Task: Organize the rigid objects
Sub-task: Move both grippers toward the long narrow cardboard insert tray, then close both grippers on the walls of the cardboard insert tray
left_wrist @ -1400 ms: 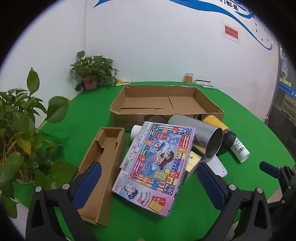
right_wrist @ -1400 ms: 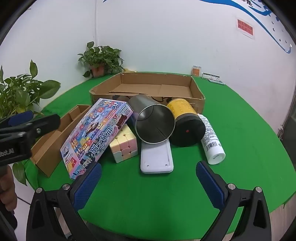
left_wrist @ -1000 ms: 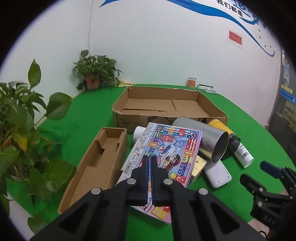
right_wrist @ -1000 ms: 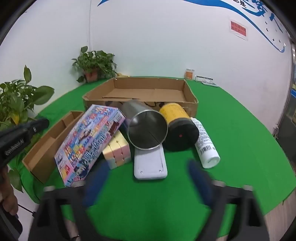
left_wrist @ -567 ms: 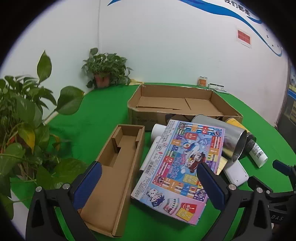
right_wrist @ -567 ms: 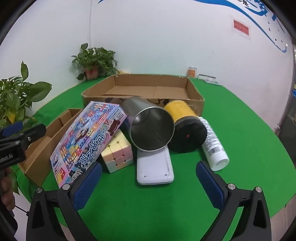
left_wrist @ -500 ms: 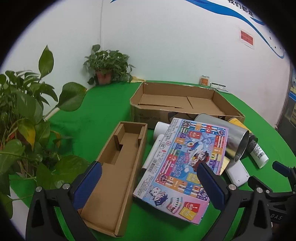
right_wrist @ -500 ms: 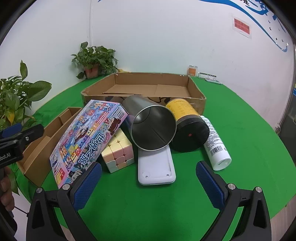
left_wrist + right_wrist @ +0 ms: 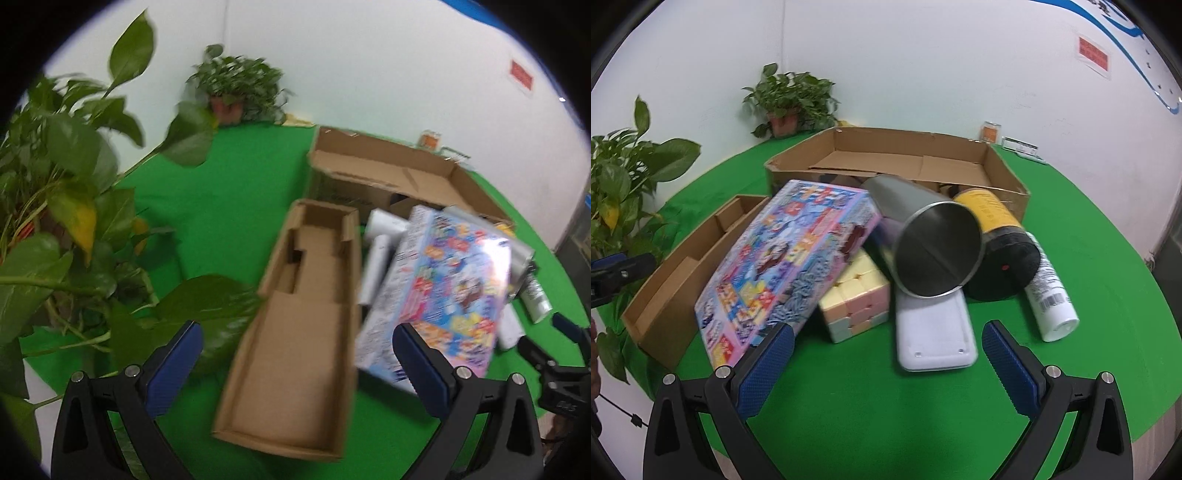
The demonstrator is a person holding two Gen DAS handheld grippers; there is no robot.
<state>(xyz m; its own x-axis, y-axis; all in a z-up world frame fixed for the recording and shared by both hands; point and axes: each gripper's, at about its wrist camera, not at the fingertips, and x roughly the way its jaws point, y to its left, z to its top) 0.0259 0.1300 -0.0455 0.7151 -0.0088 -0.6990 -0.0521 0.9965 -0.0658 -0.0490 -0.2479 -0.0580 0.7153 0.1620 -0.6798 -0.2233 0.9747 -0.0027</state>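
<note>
A pile lies on the green table [image 9: 1089, 258]: a colourful game box [image 9: 786, 258] leaning on a pastel cube [image 9: 857, 295], a steel cup [image 9: 931, 243] on its side, a yellow and black canister [image 9: 997, 236], a white bottle [image 9: 1049, 295] and a white flat device [image 9: 934, 339]. My right gripper [image 9: 886, 354] is open and empty in front of the pile. My left gripper [image 9: 295, 354] is open and empty over the near end of a narrow open carton [image 9: 295, 314]; the game box [image 9: 443, 295] lies to its right.
A large shallow cardboard box [image 9: 908, 158] stands behind the pile. A leafy plant [image 9: 66, 206] crowds the left side near the left gripper. A potted plant [image 9: 786, 99] stands at the back by the wall. The right gripper [image 9: 565, 369] shows at the left view's right edge.
The left gripper shut briefly a second ago and is open again. It has swung left, toward the narrow carton and the plant. The right gripper has moved closer to the pile.
</note>
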